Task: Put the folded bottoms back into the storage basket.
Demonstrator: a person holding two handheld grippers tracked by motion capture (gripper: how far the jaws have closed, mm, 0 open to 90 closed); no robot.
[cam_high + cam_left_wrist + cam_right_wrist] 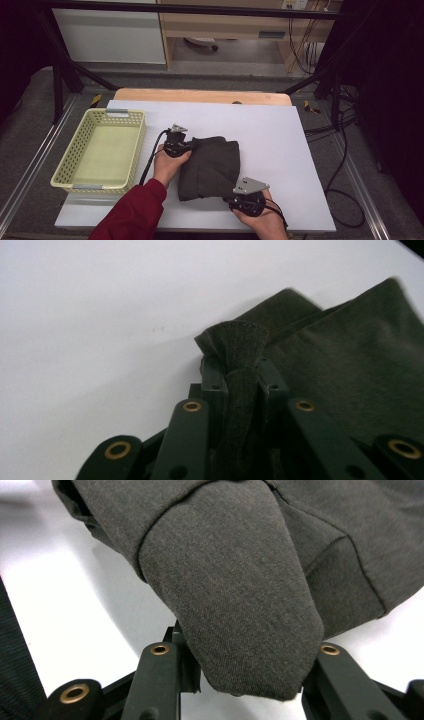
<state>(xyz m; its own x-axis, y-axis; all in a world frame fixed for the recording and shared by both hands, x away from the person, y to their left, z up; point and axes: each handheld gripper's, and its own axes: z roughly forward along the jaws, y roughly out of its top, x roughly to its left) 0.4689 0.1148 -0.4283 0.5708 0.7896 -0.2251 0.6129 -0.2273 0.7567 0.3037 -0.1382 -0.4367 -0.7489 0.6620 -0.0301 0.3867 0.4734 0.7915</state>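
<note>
While both tongs grip the cloth, the scene reads so:
Cloth: a dark folded garment lying on the white table, right of the yellow basket.
Left tongs: clamped tight on a bunched far-left corner of the garment.
Right tongs: jaws closed on a thick fold at the near-right corner.
Step in hand: likely securing both corners before a lift.
Next move: probably raise both hands together, keeping the fold intact, toward the basket.
</note>
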